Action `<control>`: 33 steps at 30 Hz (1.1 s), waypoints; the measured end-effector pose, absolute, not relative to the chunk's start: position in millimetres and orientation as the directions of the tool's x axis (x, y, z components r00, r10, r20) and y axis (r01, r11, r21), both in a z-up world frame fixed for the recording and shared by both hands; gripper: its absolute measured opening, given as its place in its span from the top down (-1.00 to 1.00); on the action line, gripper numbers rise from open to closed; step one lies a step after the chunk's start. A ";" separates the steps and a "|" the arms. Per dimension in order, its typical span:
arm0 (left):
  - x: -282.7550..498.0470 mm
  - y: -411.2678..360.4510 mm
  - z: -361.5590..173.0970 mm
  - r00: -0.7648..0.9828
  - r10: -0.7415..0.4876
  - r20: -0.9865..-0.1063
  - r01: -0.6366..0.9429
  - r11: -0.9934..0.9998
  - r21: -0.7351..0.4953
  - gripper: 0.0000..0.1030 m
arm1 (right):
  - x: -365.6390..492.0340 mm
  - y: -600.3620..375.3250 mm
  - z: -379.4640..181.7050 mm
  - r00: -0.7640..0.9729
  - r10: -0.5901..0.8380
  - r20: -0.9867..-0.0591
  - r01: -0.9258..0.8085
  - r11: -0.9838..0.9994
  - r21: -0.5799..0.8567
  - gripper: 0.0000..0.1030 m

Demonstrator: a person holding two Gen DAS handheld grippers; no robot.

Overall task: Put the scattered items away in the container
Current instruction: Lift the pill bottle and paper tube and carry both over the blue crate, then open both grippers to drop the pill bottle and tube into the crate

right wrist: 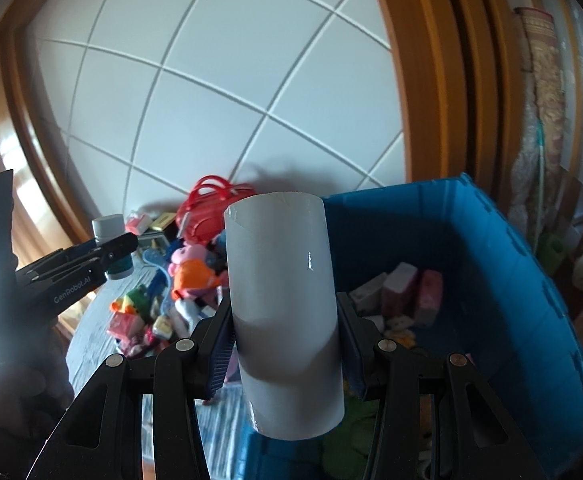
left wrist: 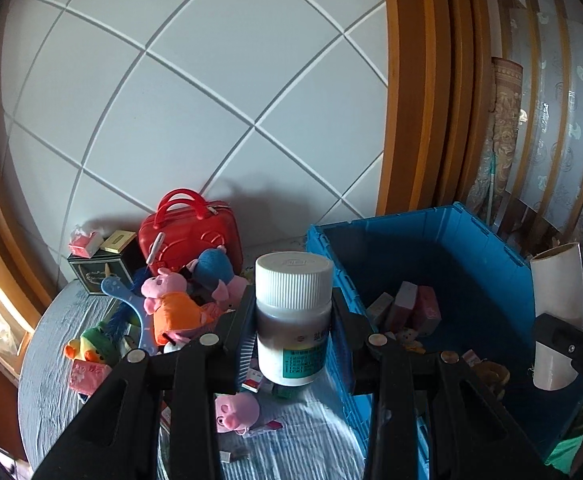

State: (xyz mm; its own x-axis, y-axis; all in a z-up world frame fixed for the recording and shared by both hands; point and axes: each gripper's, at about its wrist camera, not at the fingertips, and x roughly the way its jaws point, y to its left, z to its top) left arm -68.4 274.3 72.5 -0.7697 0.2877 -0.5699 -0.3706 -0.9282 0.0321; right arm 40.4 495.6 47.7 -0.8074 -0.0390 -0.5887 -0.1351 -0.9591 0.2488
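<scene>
A white-capped medicine bottle (left wrist: 293, 318) is sitting upright between the pads of the left gripper (left wrist: 293, 328), which is clamping it at the body below the cap, above the near left rim of the blue crate (left wrist: 487, 248). The right gripper (right wrist: 285, 332) is closing narrowly on a white tube (right wrist: 283, 312), gripping it around its lower half while the tube is leaning a little to the left, over the crate's near edge. The left wrist view is showing the tube (left wrist: 557, 316) off at the right edge, beyond the crate's right wall; the right wrist view is showing the bottle (right wrist: 112, 246) far to the left, so the two held things are well apart. Only the left view is showing the pink pig head (left wrist: 237, 412) lying on the striped table cloth (left wrist: 51, 344) just below the bottle. Small boxes (left wrist: 407, 308) are resting on the crate floor toward its near left, leaving the far half bare. Left of the crate, a pile of plush toys (left wrist: 179, 304) is crowding the table in front of a red handbag (left wrist: 191, 232), close against the tiled wall (left wrist: 211, 80).
</scene>
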 end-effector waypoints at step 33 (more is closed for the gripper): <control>-85.8 467.2 46.8 -0.617 0.459 -0.639 -0.622 -0.782 0.039 0.35 | 62.9 617.6 19.9 -0.753 0.153 -0.641 -0.381 -0.894 0.235 0.11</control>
